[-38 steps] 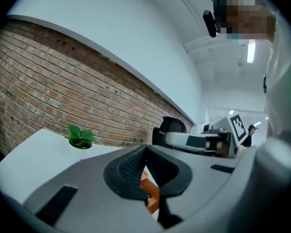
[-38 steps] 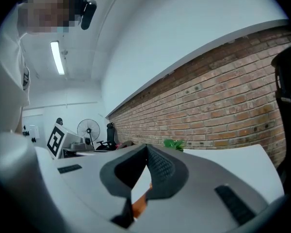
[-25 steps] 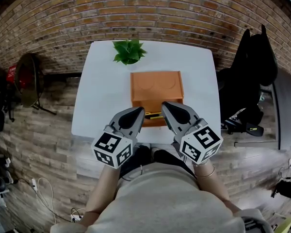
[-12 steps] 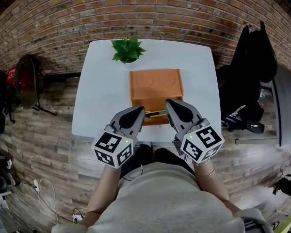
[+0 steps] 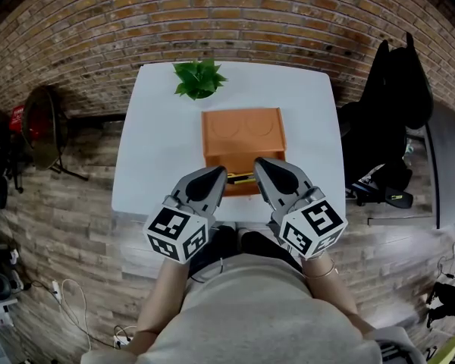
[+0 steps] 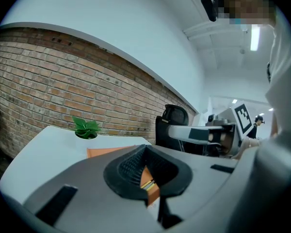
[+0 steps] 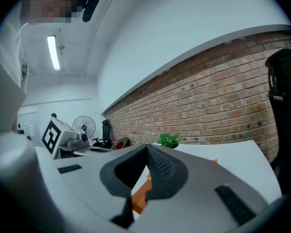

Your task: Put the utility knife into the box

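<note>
White table (image 5: 159, 142) holds one box (image 5: 243, 131), one plant (image 5: 199, 78), one utility knife (image 5: 241, 178); left tongs (image 5: 218, 173), right tongs (image 5: 259, 163) pressed together.

The box (image 5: 243, 139) sits on the bench (image 5: 159, 142), about midway across it and toward its near edge. Behind the box and a little to its left, by the bench's far edge, stands a plant (image 5: 199, 80). Along the box's near side lies the utility knife (image 5: 240, 179), with the left tongs (image 5: 214, 177) at the box's near-left corner and the right tongs (image 5: 264, 165) over its near-right corner. Off the bench, a chair (image 5: 394, 105) stands well to the right of the box and a fan (image 5: 42, 123) well to its left.
</note>
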The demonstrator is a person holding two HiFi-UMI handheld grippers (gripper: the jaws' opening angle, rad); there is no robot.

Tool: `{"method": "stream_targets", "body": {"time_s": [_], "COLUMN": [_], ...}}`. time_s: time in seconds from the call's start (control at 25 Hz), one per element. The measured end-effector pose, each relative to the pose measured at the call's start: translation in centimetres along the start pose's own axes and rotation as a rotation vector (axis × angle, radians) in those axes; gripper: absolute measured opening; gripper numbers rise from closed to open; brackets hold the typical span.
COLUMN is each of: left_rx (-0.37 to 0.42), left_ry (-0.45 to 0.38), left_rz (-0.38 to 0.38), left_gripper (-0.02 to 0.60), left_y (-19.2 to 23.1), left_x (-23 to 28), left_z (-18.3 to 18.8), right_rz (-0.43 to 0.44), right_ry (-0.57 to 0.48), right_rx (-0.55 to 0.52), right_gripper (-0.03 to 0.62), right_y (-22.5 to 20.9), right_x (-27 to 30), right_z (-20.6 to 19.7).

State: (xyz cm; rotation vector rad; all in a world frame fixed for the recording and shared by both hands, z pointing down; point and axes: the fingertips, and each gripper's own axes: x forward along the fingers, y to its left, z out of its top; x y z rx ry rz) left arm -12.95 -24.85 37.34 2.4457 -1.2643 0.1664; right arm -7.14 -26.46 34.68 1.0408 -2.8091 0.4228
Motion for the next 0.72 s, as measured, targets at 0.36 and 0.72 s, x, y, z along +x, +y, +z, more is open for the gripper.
{"method": "stream_targets", "body": {"time_s": [0.36,0.72], "left_rx": [0.0,0.013], "left_ry": [-0.009,0.007], "left_rz": [0.011,-0.006], "left_gripper": [0.006,0.006], "left_y": [0.2,-0.3], "left_x": [0.0,0.0], "left_z": [0.4,0.0], "right_rz": [-0.007,-0.017], "right_ry": [0.015,0.043], "right_rx": [0.011,0.008], "right_gripper": [-0.002,-0.002], "right_y": [0.0,-0.1], "right_x": [-0.1,-0.1], "right_z": [-0.3,-1.1]}}
